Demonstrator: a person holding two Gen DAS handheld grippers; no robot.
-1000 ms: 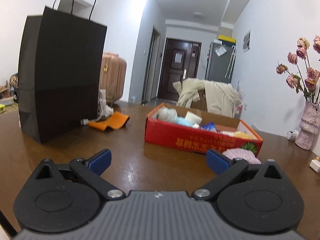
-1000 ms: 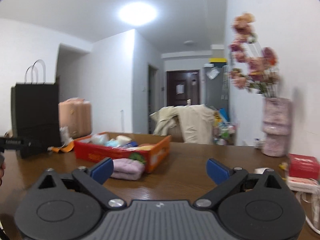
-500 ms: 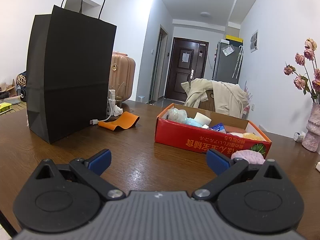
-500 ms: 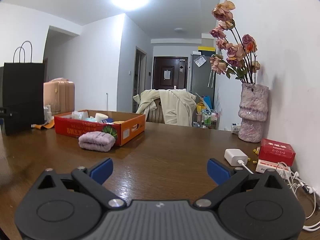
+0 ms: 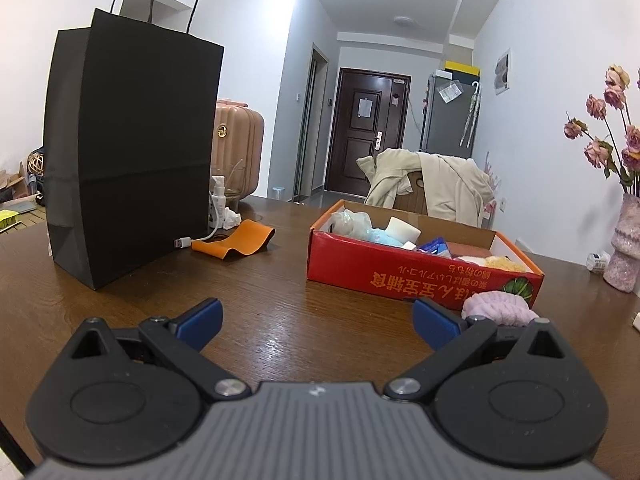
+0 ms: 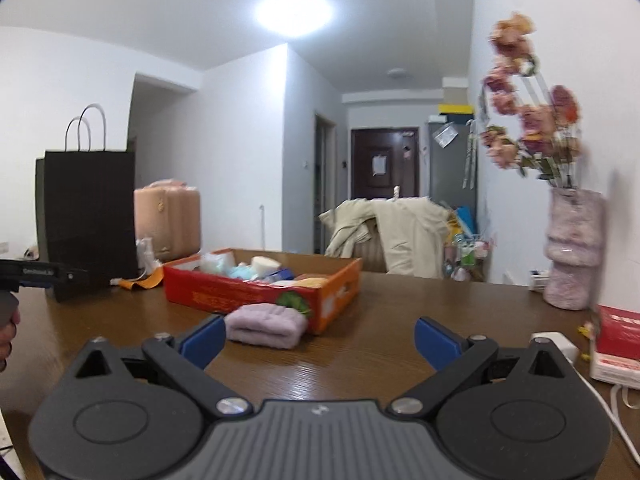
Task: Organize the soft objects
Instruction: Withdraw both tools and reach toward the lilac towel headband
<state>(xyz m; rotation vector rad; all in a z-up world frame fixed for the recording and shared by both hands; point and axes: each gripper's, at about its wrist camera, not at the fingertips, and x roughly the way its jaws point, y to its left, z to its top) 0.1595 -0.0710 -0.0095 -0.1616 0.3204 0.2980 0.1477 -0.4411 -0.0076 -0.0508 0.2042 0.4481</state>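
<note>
A folded lilac towel (image 6: 266, 325) lies on the brown table against the front corner of a red cardboard box (image 6: 240, 294); it also shows in the left wrist view (image 5: 500, 309), partly behind my right finger. The red box (image 5: 400, 270) holds several soft items, white, blue and yellow. My left gripper (image 5: 316, 320) is open and empty, low over the table, short of the box. My right gripper (image 6: 318, 338) is open and empty, the towel just beyond its left fingertip.
A tall black paper bag (image 5: 128, 160) stands at the left with an orange pouch (image 5: 236, 244) and a white cable beside it. A pink vase of flowers (image 6: 572, 252), a red packet (image 6: 618, 330) and a white charger (image 6: 554, 342) are at the right.
The left gripper has drifted left and back, so the bag and box sit more centred. The right gripper swung right, then back left, bringing the towel near its left finger.
</note>
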